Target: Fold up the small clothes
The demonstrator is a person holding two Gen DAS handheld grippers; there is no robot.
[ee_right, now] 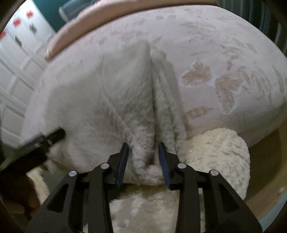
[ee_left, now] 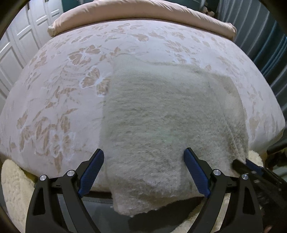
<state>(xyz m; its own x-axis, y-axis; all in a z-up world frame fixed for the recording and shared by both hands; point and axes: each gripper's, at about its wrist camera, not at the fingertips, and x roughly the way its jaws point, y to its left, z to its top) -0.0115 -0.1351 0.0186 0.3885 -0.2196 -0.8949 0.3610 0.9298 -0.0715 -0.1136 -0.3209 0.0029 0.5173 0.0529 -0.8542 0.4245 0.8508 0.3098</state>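
Two grippers hang over the near edge of a bed (ee_left: 59, 100) covered with a pale spread patterned in tan leaves. On that spread lies the task's thing, a fluffy grey-white garment (ee_left: 161, 116), folded flat with its near end drooping over the bed's edge toward the floor.

In the left wrist view the left gripper (ee_left: 144, 172) points down at the garment's near end. Its blue-padded fingers (ee_left: 91, 173) stand wide apart, one on each side of the drooping fabric, and neither pad presses on it. At the right edge of this view a dark finger of the right gripper (ee_right: 143, 164) shows at the garment's right corner.

In the right wrist view the right gripper straddles a raised ridge of the garment at its near right corner, where two layers meet along a deep crease running away toward the far side. Its fingers (ee_right: 122, 163) are partly apart; the fluffy ridge sits between them, and the pads look to be just beside the pile and not squeezing it, though the blur makes contact hard to judge. The left gripper's dark tip shows at the left of this view, resting near the garment's left side.

To the right of the garment, below the bed edge, lies a cream shaggy rug (ee_right: 220, 152). A tan pillow (ee_left: 143, 16) lies along the far end of the bed, and white panelled doors (ee_left: 16, 53) stand at the far left.
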